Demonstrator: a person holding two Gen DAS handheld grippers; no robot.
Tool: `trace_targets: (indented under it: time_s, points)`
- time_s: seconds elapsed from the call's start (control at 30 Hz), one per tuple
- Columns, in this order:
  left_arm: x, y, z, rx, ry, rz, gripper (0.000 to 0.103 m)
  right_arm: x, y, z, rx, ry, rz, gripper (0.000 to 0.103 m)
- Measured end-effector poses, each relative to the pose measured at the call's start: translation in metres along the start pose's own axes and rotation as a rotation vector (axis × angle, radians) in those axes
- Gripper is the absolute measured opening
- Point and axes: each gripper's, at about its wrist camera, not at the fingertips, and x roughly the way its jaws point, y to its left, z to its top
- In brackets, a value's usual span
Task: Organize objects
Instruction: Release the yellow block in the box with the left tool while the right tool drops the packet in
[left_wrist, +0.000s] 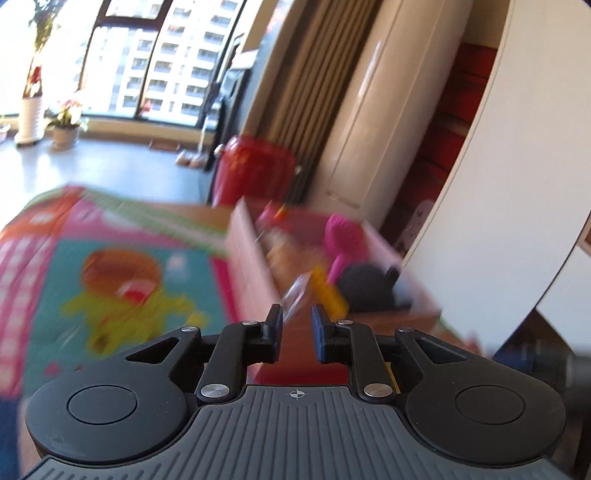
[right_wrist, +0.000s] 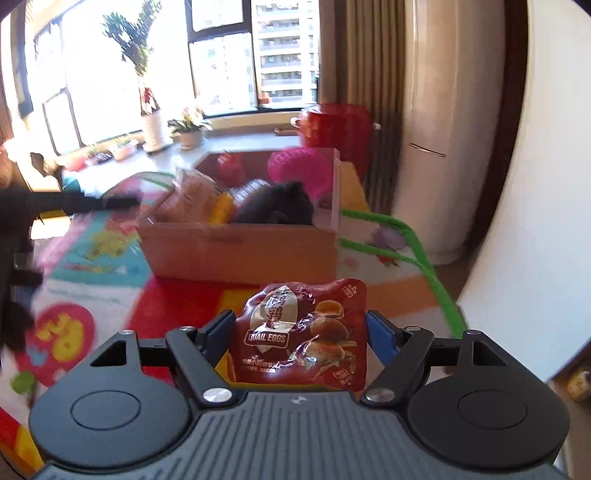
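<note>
both wrist cameras look forward along their fingers, low over the play mat (right_wrist: 92, 266). the left sits close beside the cardboard box (left_wrist: 251, 266); the right faces it from farther back.

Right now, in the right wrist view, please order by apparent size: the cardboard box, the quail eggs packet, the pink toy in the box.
1. cardboard box
2. quail eggs packet, held in the right gripper; nearness to the camera enlarges it
3. pink toy, partly hidden
</note>
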Motion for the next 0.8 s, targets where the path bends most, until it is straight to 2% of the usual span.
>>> trace_targets:
  time_s: [0.1, 0.2, 0.23, 0.3, 0.37, 0.47, 0.6, 0.7, 0.77, 0.8]
  points:
    - [-0.012, 0.015, -0.018, -0.024, 0.071, 0.012, 0.019, 0.000, 0.009, 0.034, -0.017, -0.065, 0.034, 0.076]
    - [-0.016, 0.022, -0.027, -0.065, 0.086, 0.029, 0.019, 0.008, 0.021, 0.084, -0.028, -0.190, 0.051, 0.077]
    - [-0.017, 0.022, -0.027, -0.073, 0.087, 0.038, 0.019, 0.014, 0.022, 0.102, -0.012, -0.232, 0.067, 0.081]
    - [-0.021, 0.022, -0.027, -0.084, 0.080, 0.054, 0.019, 0.032, 0.025, 0.133, 0.005, -0.243, 0.080, 0.094]
    - [-0.027, 0.023, -0.030, -0.089, 0.070, 0.057, 0.019, 0.051, 0.024, 0.149, 0.014, -0.213, 0.037, 0.094]
    - [-0.029, 0.025, -0.025, -0.080, 0.058, 0.053, 0.019, 0.061, 0.014, 0.139, 0.013, -0.163, 0.012, 0.094]
    - [-0.014, 0.022, -0.010, -0.088, 0.047, 0.032, 0.019, 0.049, -0.004, 0.094, -0.025, -0.126, -0.007, 0.094]
    - [0.000, 0.011, 0.005, -0.076, 0.011, 0.009, 0.019, 0.039, -0.009, 0.059, -0.106, -0.100, -0.039, 0.094]
    - [0.014, 0.005, 0.016, -0.072, -0.009, 0.021, 0.019, 0.035, -0.009, 0.040, -0.154, -0.088, -0.053, 0.092]
    - [0.022, 0.003, 0.019, -0.071, -0.006, 0.030, 0.019, 0.034, -0.008, 0.032, -0.169, -0.077, -0.057, 0.088]
